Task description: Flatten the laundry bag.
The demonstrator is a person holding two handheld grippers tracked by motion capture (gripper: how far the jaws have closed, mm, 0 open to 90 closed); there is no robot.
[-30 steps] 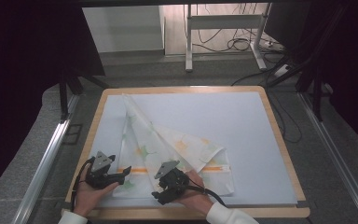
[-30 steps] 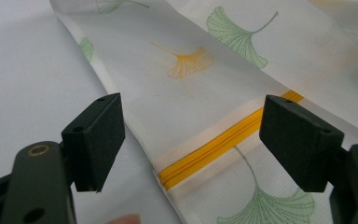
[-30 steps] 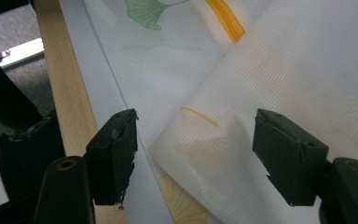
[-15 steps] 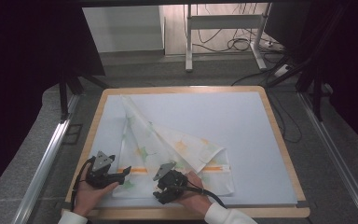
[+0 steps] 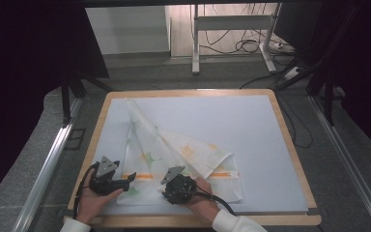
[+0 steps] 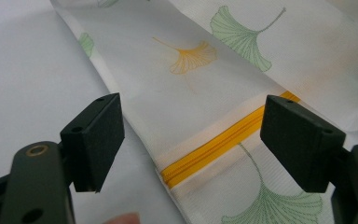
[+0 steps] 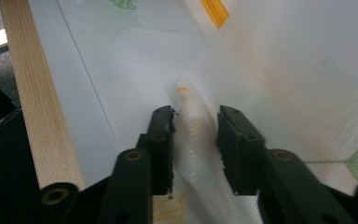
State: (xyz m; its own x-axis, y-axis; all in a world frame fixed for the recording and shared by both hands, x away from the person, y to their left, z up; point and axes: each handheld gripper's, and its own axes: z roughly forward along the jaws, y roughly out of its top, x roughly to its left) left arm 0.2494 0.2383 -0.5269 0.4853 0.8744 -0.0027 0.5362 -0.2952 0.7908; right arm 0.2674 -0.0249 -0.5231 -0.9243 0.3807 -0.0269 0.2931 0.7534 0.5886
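pillowcase (image 5: 174, 159) is what both grippers are on here, a thin white one printed with green and orange ginkgo leaves, with a yellow zipper (image 6: 228, 140) running across it. it lies on the pale blue mat (image 5: 251, 140) that covers the wooden-edged table (image 5: 193, 221), toward the near left part of the mat. it's half folded: one long flap runs from the far left corner diagonally down toward the middle, lying over the flat lower part.

left gripper (image 5: 125, 181) sits at the near left edge of the cloth, held in the person's left hand (image 5: 92, 203). in the left gripper view its jaws stand wide apart, released, with the end of the zipper and the cloth edge lying between them but no pad touching anything.

right gripper (image 5: 173, 186) is just beside the zipper line, near the middle of the near edge, in the person's right hand (image 5: 202, 198) with a white sleeve (image 5: 232, 224) behind it. in the right gripper view (image 7: 195, 126) its jaws have just been closing, and a raised fold of the fabric stands between the pads. the cloth bunches right up against both pads, so it looks pinched, though the fold is puffy and the jaws aren't pressed all the way together.

wooden table rim also shows at the left of the right gripper view.
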